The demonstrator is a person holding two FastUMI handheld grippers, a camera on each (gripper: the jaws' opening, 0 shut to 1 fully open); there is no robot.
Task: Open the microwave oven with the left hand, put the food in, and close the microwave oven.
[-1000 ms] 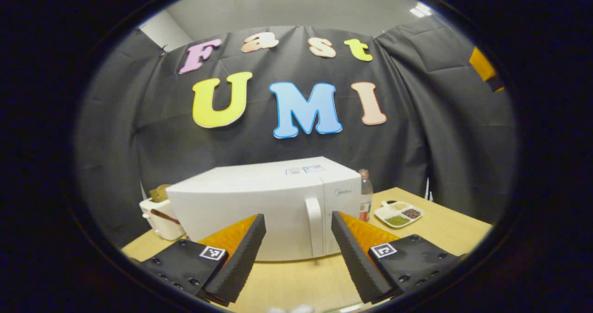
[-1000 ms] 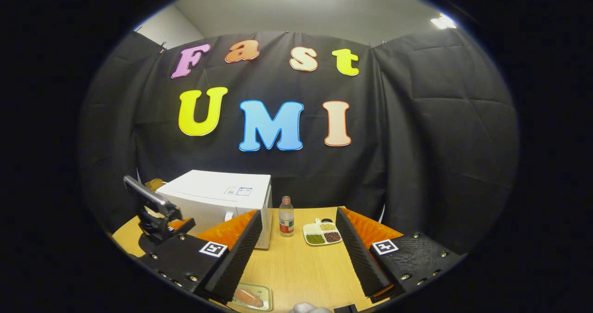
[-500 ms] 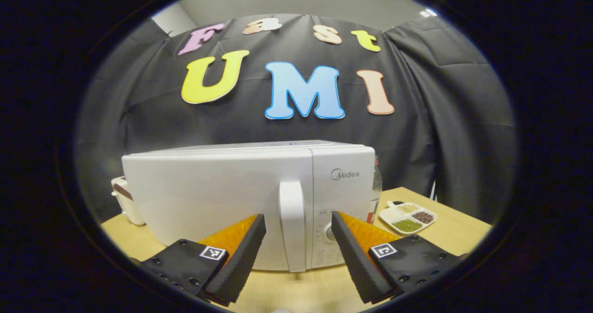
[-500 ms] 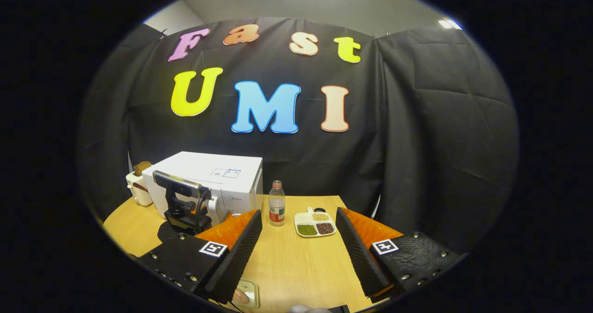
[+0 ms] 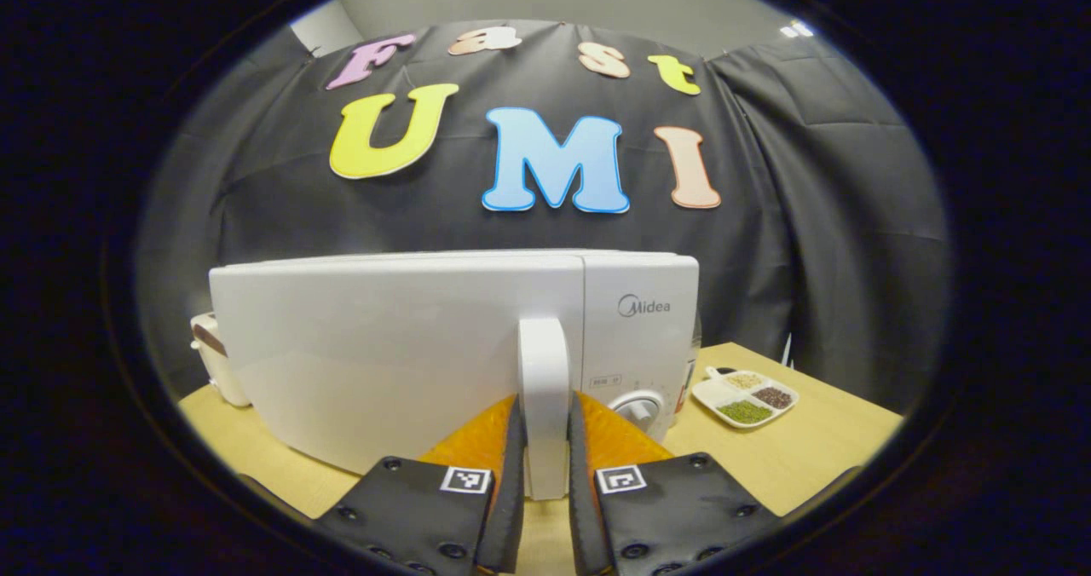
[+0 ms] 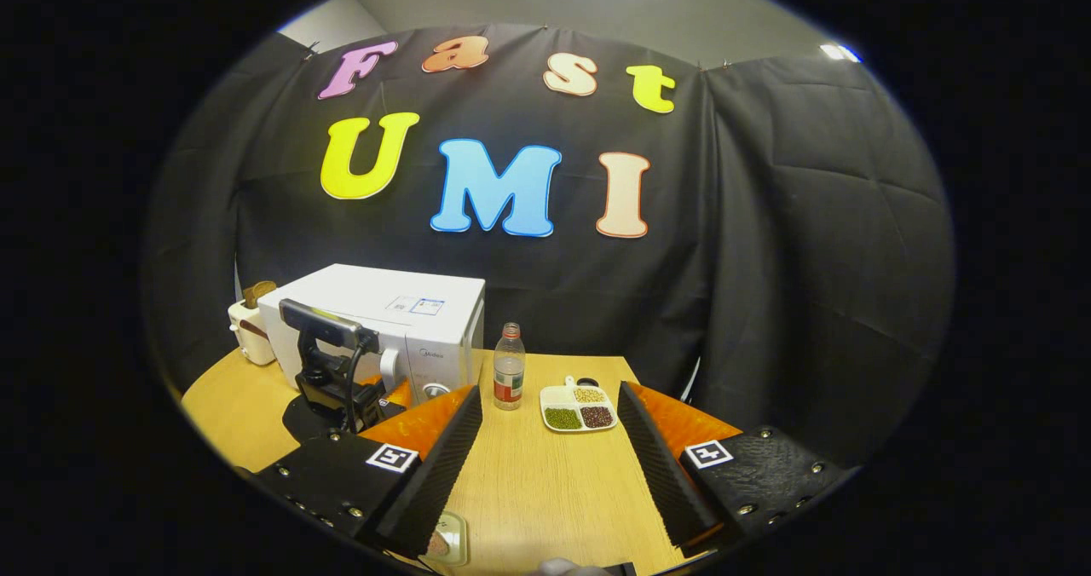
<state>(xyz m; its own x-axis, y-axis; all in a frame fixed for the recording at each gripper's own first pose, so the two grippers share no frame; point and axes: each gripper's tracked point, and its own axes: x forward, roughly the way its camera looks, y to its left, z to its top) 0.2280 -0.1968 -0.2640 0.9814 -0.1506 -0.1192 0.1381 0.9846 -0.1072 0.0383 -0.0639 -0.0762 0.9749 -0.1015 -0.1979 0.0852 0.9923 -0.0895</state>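
In the left gripper view the white microwave [image 5: 392, 354] stands close in front with its door closed. My left gripper [image 5: 544, 406] is shut on the upright door handle [image 5: 543, 363], one finger pressed on each side. The right gripper view has the microwave [image 6: 383, 312] at the left, with the left gripper [image 6: 341, 384] and its camera mount at the door. My right gripper [image 6: 550, 393] hangs open over the table with nothing between its fingers. A small tray of food [image 6: 443, 544] lies near the front edge, partly hidden by one finger.
A plastic bottle [image 6: 509, 377] stands just right of the microwave. A white divided dish of beans [image 6: 578, 407] lies beside it, and the same dish [image 5: 746, 395] appears in the left gripper view. A toaster [image 6: 247, 337] sits left of the microwave on the wooden table [image 6: 545, 491].
My left gripper moved in to the microwave door and shut its fingers on the handle. My right gripper stayed open, and its view tilted slightly.
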